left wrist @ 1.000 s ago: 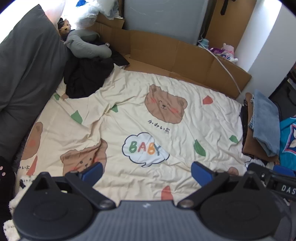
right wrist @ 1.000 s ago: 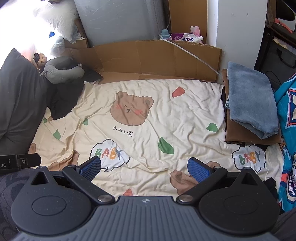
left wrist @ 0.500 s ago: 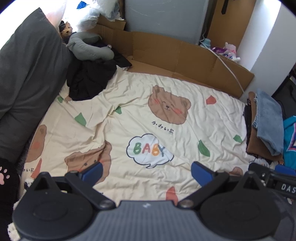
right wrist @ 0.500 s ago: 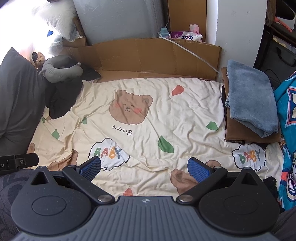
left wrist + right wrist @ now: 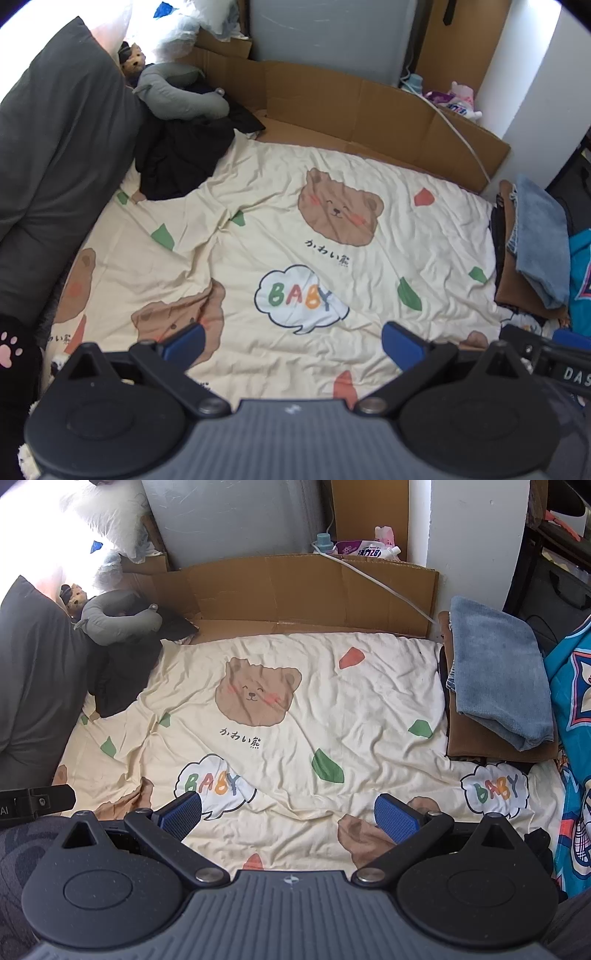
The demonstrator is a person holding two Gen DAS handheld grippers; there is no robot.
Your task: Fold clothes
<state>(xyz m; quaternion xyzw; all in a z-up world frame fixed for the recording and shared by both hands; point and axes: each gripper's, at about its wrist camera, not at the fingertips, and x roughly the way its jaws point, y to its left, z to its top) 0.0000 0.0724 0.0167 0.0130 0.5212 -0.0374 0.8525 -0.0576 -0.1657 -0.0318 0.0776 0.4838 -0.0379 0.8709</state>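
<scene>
A crumpled black garment [image 5: 177, 162] lies at the far left of the bed, by the grey pillow; it also shows in the right wrist view [image 5: 125, 672]. A stack of folded clothes, blue [image 5: 498, 672] on brown [image 5: 480, 738], sits at the bed's right edge; it shows in the left wrist view too [image 5: 539, 236]. My left gripper [image 5: 293, 345] is open and empty, above the near part of the bear-print sheet [image 5: 332, 229]. My right gripper [image 5: 288, 816] is open and empty over the same sheet [image 5: 295, 709].
A large grey pillow [image 5: 55, 147] lines the left side. A grey neck pillow [image 5: 118, 618] and a small toy bear [image 5: 75, 598] sit at the far left. Cardboard [image 5: 295, 587] stands along the bed's far edge. A teal printed cloth [image 5: 572, 716] lies at the right.
The left gripper has drawn back and turned a little left, so the bed shifts right in its view. The right gripper has barely moved. Both stay open.
</scene>
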